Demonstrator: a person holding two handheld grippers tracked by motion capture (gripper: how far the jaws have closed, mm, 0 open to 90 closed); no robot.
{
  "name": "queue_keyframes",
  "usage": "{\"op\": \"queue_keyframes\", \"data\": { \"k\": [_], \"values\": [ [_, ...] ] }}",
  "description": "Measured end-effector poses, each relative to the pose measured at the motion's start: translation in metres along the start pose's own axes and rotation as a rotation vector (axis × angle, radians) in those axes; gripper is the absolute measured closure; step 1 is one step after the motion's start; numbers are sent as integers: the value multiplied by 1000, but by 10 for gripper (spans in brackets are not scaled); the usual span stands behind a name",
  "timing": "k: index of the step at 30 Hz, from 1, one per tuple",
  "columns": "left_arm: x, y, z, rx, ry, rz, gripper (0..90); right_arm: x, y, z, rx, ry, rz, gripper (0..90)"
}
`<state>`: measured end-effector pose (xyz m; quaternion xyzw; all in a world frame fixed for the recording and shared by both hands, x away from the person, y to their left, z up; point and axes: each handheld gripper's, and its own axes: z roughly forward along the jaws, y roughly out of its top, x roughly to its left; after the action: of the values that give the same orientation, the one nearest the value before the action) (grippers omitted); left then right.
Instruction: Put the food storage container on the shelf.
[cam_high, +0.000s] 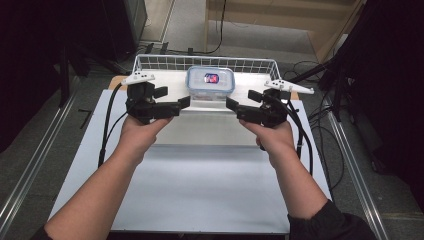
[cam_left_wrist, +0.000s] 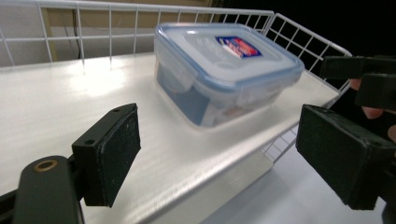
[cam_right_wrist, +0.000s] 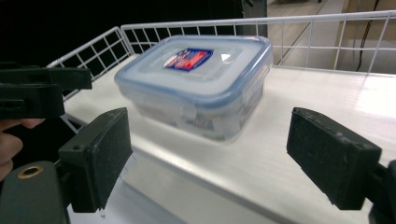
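The lidded plastic container (cam_high: 210, 81) sits on the white tray (cam_high: 210, 122) with a wire-mesh rim (cam_high: 150, 61), ahead of and between both sets of fingers. The left gripper (cam_high: 184, 103) has its fingers (cam_left_wrist: 114, 151) spread, nothing between them. The right gripper (cam_high: 231, 105) faces it, fingers (cam_right_wrist: 100, 154) also spread and empty, just short of the container. Both hover over the worktop (cam_high: 200, 190).

table (cam_high: 200, 200) | wire tray (cam_high: 150, 62) on it | lidded container (cam_high: 210, 81) inside tray
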<state>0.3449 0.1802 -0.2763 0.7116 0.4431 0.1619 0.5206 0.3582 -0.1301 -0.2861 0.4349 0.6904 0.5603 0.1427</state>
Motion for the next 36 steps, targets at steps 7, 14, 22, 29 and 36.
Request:
{"op": "queue_keyframes", "data": {
  "k": [7, 14, 22, 29, 36],
  "values": [
    [-11, -38, -17, -18, -33, 52, 144, 11, -30, -17, -17, -23, -86, 141],
    [-19, -91, -36, -30, -23, 122, 144, 15, -88, -34, -15, -51, -131, 138],
    [-18, -160, -59, 0, 14, 137, 145, 13, -157, -58, 6, -77, -126, 137],
    [-9, -222, -56, 127, 24, 99, 143, 9, -196, -78, -13, -102, -147, 139],
    [-3, -216, -57, 75, 45, 68, 144, 2, -198, -79, -19, -101, -110, 138]
  ]
}}
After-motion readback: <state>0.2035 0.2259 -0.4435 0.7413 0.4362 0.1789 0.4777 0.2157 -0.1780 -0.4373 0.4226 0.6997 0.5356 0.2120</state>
